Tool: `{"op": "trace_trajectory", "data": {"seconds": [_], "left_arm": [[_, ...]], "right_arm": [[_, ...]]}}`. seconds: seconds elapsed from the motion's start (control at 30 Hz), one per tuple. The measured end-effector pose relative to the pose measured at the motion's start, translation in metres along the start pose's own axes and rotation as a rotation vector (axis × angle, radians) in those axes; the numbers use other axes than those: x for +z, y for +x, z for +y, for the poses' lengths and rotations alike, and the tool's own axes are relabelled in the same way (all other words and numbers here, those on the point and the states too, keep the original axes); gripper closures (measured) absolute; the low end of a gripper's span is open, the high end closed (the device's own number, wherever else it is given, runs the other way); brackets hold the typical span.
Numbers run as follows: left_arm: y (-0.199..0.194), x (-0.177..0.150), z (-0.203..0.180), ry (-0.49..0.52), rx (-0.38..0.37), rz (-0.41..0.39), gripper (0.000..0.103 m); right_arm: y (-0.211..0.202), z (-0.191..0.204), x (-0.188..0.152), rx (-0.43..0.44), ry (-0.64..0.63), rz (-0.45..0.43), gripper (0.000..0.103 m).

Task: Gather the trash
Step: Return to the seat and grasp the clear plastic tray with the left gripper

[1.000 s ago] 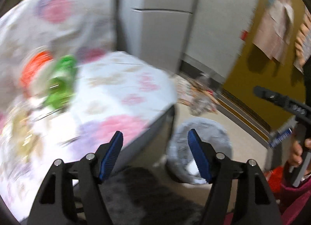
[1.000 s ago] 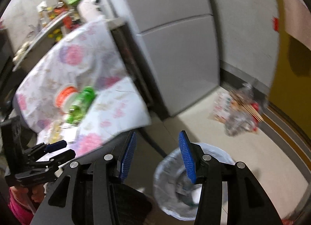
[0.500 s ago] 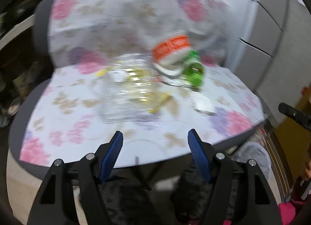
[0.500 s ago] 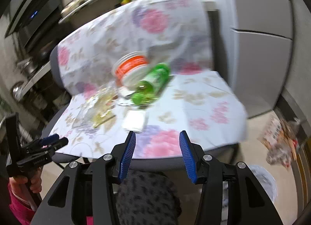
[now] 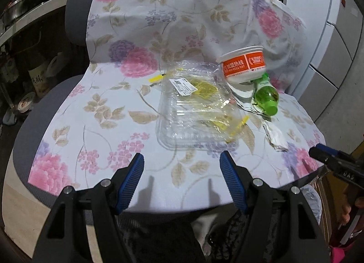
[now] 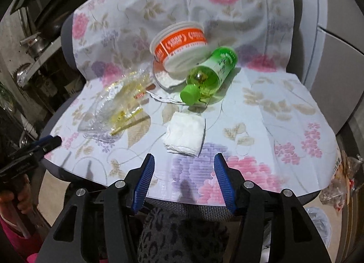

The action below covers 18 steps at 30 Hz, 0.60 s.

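— What's the surface?
— A chair [image 5: 75, 12] draped in a flowered cloth [image 5: 109, 108].
— And the trash?
— A clear plastic tray [image 5: 195, 112] lies mid-seat. Just right of it, a green bottle [image 6: 209, 76] on its side touches a tipped orange-and-white tub [image 6: 179, 44]. A folded white napkin [image 6: 185, 134] sits nearer the front edge.
— The grippers?
— Left gripper [image 5: 182, 167] and right gripper [image 6: 184, 169] both hover spread wide and empty above the seat's front edge.

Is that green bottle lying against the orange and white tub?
Cannot tell. In the right wrist view the green bottle overlaps the orange and white tub with no gap visible, but it may merely sit in front.
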<state>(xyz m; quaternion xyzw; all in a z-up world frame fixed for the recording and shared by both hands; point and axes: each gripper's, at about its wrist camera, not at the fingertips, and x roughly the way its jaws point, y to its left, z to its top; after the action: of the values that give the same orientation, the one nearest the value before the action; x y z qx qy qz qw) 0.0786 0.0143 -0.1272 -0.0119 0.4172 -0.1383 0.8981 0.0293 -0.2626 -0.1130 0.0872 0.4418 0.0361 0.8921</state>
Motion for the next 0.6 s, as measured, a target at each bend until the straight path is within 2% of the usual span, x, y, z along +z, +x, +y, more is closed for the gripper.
{"op": "trace_trajectory", "data": {"seconds": [0.2, 0.5, 0.6], "left_arm": [[0.036, 0.028, 0.021, -0.042, 0.012, 0.029, 0.064], [0.096, 0.056, 0.033, -0.11, -0.056, 0.116, 0.067], [0.112, 0.059, 0.036, -0.122, -0.082, 0.149, 0.076]], "right_arm": [[0.003, 0.0, 0.004, -0.002, -0.014, -0.013, 0.047], [0.006, -0.011, 0.01, -0.019, 0.0, -0.025, 0.047], [0.006, -0.013, 0.009, -0.024, 0.003, -0.025, 0.047]]}}
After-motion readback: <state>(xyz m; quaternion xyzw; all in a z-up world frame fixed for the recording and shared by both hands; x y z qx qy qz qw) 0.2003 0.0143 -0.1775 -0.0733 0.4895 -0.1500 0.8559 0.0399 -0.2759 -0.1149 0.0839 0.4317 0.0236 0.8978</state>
